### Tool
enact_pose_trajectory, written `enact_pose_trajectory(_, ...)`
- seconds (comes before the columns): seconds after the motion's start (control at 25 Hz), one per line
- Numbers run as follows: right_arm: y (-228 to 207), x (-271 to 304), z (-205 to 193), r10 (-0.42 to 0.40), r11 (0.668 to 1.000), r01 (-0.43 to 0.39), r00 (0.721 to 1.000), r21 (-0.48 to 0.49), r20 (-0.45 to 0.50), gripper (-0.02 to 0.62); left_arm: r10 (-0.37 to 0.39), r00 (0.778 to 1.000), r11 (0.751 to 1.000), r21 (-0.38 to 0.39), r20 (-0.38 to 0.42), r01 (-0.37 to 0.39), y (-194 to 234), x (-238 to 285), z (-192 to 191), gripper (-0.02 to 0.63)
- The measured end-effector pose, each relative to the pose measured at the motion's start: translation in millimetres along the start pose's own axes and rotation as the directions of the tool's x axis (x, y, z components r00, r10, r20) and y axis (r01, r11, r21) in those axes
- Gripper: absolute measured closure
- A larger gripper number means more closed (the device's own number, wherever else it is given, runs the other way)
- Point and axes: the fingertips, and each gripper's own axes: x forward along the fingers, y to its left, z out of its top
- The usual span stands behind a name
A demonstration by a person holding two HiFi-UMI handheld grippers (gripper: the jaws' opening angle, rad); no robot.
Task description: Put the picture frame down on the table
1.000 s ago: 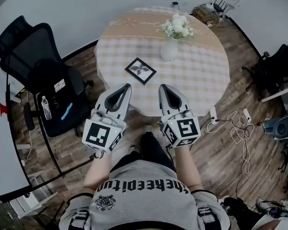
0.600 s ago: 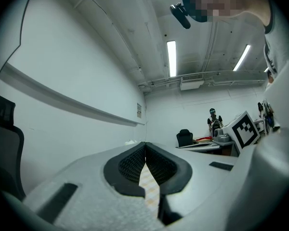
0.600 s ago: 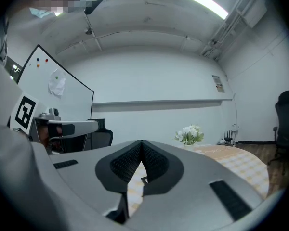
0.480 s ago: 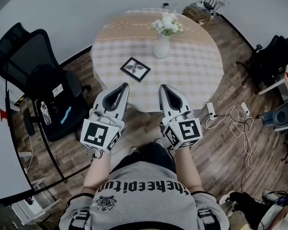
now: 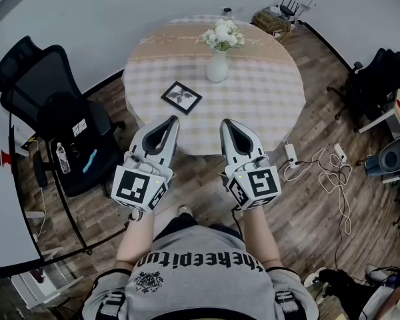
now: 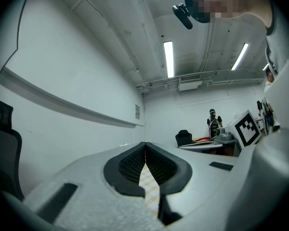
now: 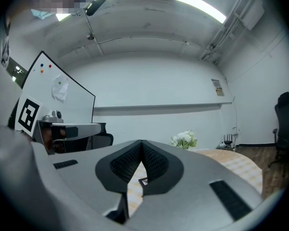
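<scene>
Black-edged and square, the small picture frame (image 5: 181, 97) lies flat on the round table (image 5: 273, 105), which is covered with a pale checked cloth and fills the upper middle of the head view. The picture frame sits on the left part of the tabletop, turned corner-up like a diamond. It is well apart from both grippers and touched by neither. Up and to the right of it, near the table's centre, a white ceramic vase (image 5: 217, 67) stands upright with a bunch of white flowers (image 5: 222, 35) in it.

The grey left gripper (image 5: 171, 121) and the grey right gripper (image 5: 227, 124) are held side by side in the middle of the frame. Their tips point up the picture and overlap the table's near edge.

In the left gripper view the black ribbed pads (image 6: 132, 162) meet at their tips with nothing between them. Only a sliver of checked cloth shows through the gap below. In the right gripper view the pads (image 7: 156, 163) are likewise closed tip to tip and empty. A dark corner of the picture frame (image 7: 143, 181) shows far off through the gap.

A black mesh office chair (image 5: 43, 89) stands at the left edge of the head view, with a clear plastic bottle (image 5: 63, 151) lying on its seat. Loose white cables (image 5: 327, 179) trail over the wooden plank floor (image 5: 300, 225) at the lower right.
</scene>
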Motion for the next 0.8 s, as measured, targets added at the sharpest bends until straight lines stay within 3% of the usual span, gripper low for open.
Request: enact_pose_trajectory(0.8, -15, -86, 23, 0.074, 0.997, -0.073, 0.997, -0.006, 0.017, 0.589, 0.079, 0.996, 0.997, 0.011, 0.032, -0.08, -89, -24, 26, 0.591)
